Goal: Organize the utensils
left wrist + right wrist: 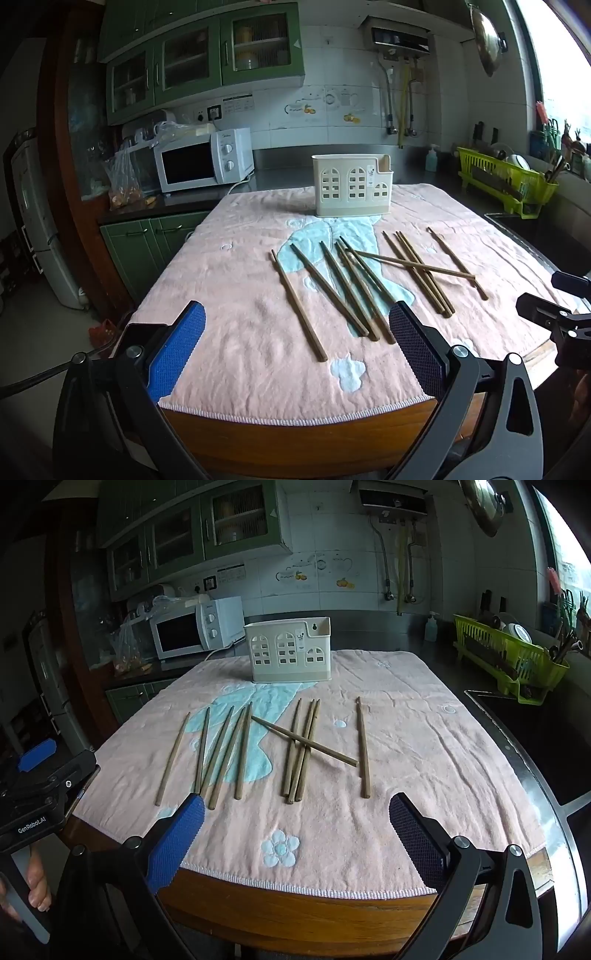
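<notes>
A: Both grippers hover at the near edge of the table [295, 915], ahead of the first grasp. Your left gripper [295, 354] stands released, jaws wide, nothing between them; your right gripper [295, 834] is likewise spread and empty.

B: Where do the utensils lie?

A: The chopsticks [236, 753] are scattered on the towel [424, 757], just ahead of both grippers. The holder [290, 653] stands upright beyond them, at the far end of the towel, and appears empty.

B: What could go wrong from here?

A: Three hazards, as a judgement. First, one crossing stick [304, 746] lies over the cluster ahead of your right gripper; lift a stick beneath it and you likely flick it aside or off the table. Second, the sticks lie flat on soft cloth; close low and your pads may pinch the towel and drag the whole layout. Third, several sticks touch side by side, so a wide closure may gather two, one held loosely enough to drop on the way to the holder.

B: And the holder?

A: It looks light; push a stick against its rim and it may tip.
</notes>
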Motion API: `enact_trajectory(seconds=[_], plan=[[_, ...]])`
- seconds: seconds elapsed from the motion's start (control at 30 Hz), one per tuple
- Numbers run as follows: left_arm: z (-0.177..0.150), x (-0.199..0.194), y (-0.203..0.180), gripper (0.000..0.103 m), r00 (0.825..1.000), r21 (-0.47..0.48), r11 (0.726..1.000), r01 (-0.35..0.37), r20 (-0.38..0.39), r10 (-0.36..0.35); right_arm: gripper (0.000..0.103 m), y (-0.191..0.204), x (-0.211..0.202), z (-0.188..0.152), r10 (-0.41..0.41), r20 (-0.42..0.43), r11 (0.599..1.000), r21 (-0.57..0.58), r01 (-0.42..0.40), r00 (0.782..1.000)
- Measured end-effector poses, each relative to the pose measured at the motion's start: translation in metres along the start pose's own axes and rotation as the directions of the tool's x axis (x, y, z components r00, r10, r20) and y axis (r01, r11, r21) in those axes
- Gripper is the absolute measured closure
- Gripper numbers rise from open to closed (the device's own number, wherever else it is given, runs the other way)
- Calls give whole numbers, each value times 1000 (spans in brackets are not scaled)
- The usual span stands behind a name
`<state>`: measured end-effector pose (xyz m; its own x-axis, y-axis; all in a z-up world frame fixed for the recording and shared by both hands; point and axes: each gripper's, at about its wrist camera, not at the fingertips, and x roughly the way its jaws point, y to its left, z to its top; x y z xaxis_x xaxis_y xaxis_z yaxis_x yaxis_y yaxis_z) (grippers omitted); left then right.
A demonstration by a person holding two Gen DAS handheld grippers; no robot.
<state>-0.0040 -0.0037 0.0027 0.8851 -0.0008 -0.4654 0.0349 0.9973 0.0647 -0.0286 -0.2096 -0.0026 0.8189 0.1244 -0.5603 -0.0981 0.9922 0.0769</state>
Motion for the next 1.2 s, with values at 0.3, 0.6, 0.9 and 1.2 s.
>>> enact_trajectory(seconds=[0.3, 0.6, 0.9, 1.2], plan=[[1, 1, -1, 5, 1000, 2, 1000, 2, -3, -2, 6, 1, 0, 0, 0, -4, 1000, -1, 0, 1000], [4, 3, 2, 5, 1000, 7, 1000, 1, -3, -1, 6, 2, 3, 1, 4, -4, 1000, -2, -4, 1000], [1, 2, -3, 5, 1000, 5, 1000, -1, -3, 1, 6, 1, 4, 1, 5, -5, 1000, -1, -5, 1000], [1, 3, -2, 5, 1000, 8, 1000, -1, -5, 1, 6, 1, 6, 2, 5, -7, 1000, -1, -5, 1000]])
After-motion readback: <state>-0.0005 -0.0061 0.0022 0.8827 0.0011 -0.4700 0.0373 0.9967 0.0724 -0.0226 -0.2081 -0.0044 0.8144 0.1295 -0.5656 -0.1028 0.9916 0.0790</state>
